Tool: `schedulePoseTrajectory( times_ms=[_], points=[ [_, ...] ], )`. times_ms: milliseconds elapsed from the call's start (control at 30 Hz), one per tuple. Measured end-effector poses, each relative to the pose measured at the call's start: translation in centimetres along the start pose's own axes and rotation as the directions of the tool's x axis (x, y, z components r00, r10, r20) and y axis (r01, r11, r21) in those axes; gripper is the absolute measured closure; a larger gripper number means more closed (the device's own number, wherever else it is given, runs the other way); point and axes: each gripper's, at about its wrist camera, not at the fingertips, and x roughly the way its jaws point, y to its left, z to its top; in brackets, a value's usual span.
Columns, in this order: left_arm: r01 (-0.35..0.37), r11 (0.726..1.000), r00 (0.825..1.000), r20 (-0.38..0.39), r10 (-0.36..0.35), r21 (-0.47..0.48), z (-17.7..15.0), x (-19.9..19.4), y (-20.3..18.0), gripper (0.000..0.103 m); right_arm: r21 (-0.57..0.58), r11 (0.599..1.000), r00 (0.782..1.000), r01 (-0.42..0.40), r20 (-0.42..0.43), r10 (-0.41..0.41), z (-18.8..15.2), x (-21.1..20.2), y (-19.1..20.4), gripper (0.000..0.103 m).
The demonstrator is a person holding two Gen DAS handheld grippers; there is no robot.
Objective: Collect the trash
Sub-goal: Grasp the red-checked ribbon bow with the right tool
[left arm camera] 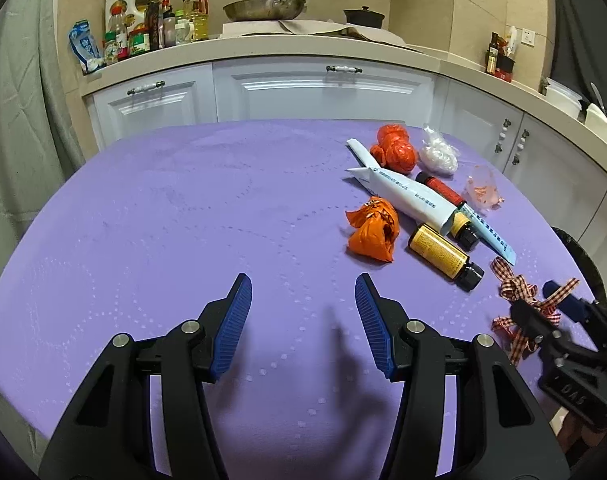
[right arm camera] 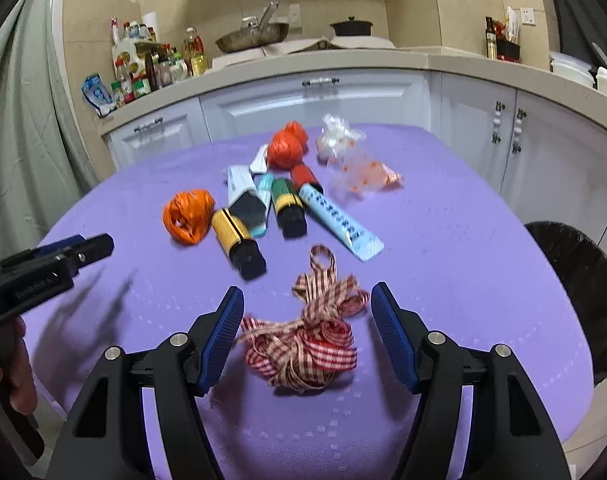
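Straddling the checked ribbon (right arm camera: 303,340) w/ my right gripper (right arm camera: 307,336), fingers spread wide either side, nothing held yet; ribbon lies near table's (right arm camera: 463,240) front-right edge. Next I'd close on it, then swing to the black bin (right arm camera: 583,280) off the right edge. Left gripper (left arm camera: 303,324) hovers open over bare cloth. Farther back: bottles, tubes, orange wads.

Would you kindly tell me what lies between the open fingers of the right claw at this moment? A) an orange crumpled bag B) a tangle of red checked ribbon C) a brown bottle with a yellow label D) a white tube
B: in the right wrist view the right claw is open, with the checked ribbon bunched on the purple tablecloth between its fingers.
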Motion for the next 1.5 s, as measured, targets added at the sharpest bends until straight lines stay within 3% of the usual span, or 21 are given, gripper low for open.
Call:
schedulePoseTrajectory(
  times_ms=[100, 167, 267, 333, 933, 1067, 1300, 1400, 1500],
  points=[
    [0.019, 1.0, 1.0, -0.004, -0.018, 0.006, -0.1, 0.2, -0.6, 0.05, 0.006, 1.0, 1.0, 0.003, -0.018, -0.003, -0.4, 0.4, -0.3, 0.042],
    [0.033, 0.999, 0.999, -0.007, -0.032, 0.014, -0.2, 0.4, -1.2, 0.05, 0.004, 1.0, 1.0, 0.004, -0.026, -0.004, -0.6, 0.5, -0.6, 0.061],
    [0.052, 0.998, 0.999, -0.013, -0.052, 0.023, -0.2, 0.6, -2.1, 0.05, -0.001, 1.0, 1.0, 0.007, -0.025, -0.007, -0.7, 0.4, -0.8, 0.074],
    [0.061, 0.998, 0.998, -0.017, -0.061, 0.031, -0.2, 0.7, -2.7, 0.05, 0.009, 1.0, 1.0, 0.002, -0.025, -0.002, -0.6, 0.4, -1.3, 0.078],
    [0.142, 0.983, 0.989, -0.064, -0.135, 0.12, 0.4, 3.1, -10.6, 0.05, 0.116, 0.987, 0.992, 0.115, 0.042, -0.12, 0.0, -2.7, -8.0, 0.078],
    [0.135, 0.983, 0.989, -0.077, -0.126, 0.127, 0.8, 4.1, -12.1, 0.043, 0.145, 0.983, 0.991, 0.116, 0.045, -0.124, 0.0, -3.0, -9.3, 0.078],
    [0.099, 0.99, 0.988, -0.128, -0.085, 0.103, 1.2, 6.3, -12.5, 0.042, 0.17, 0.98, 0.992, 0.107, 0.043, -0.116, -0.2, -2.6, -10.6, 0.078],
    [0.097, 0.992, 0.987, -0.134, -0.085, 0.085, 1.1, 6.6, -12.0, 0.047, 0.176, 0.978, 0.992, 0.107, 0.043, -0.116, -0.4, -2.7, -10.8, 0.078],
    [0.103, 0.99, 0.988, -0.126, -0.09, 0.097, 0.9, 6.3, -11.8, 0.061, 0.179, 0.978, 0.992, 0.106, 0.044, -0.116, -0.4, -2.8, -11.0, 0.078]
  ],
)
